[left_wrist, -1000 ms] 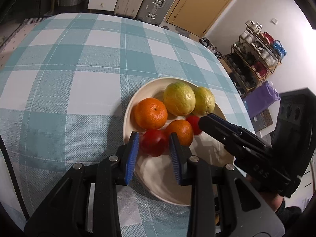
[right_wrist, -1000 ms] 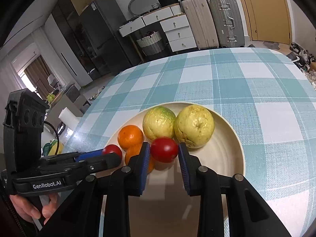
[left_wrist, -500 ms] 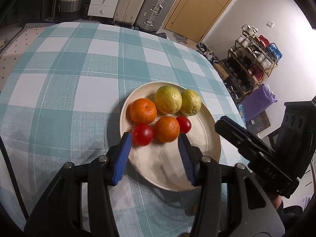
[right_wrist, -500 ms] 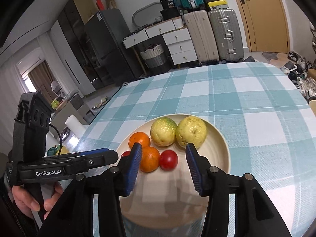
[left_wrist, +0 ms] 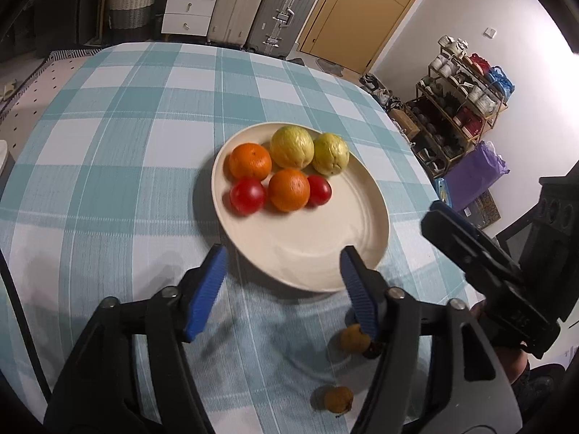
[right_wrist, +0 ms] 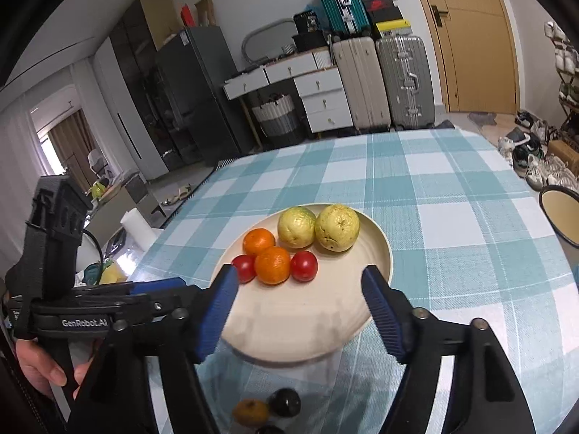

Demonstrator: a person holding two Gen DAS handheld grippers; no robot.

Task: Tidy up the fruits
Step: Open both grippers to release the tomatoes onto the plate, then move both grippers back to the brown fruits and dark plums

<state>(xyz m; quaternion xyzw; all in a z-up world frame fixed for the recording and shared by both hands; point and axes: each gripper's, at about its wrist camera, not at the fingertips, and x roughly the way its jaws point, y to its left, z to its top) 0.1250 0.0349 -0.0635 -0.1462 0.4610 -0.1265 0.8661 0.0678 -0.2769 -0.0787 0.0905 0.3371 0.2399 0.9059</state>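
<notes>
Left wrist view: the left gripper (left_wrist: 282, 282) has its jaws spread wide and holds nothing; its blue pads sit either side of the near rim of the cream plate (left_wrist: 325, 249). On the far half of the plate lie two yellow-green guavas (left_wrist: 292, 147), two oranges (left_wrist: 288, 189) and two red tomatoes (left_wrist: 247, 195), grouped and touching. Nearer the camera than the plate, two small brown fruits (left_wrist: 338, 399) rest on the checked tablecloth (left_wrist: 108, 181). Right wrist view: the right gripper (right_wrist: 300, 307) is likewise spread wide and empty, hovering over the bare near half of the plate (right_wrist: 380, 242). A small dark fruit (right_wrist: 285, 402) and a brown one lie on the cloth just short of the plate. The left gripper's body appears left of the plate, held by a hand (right_wrist: 43, 369).
</notes>
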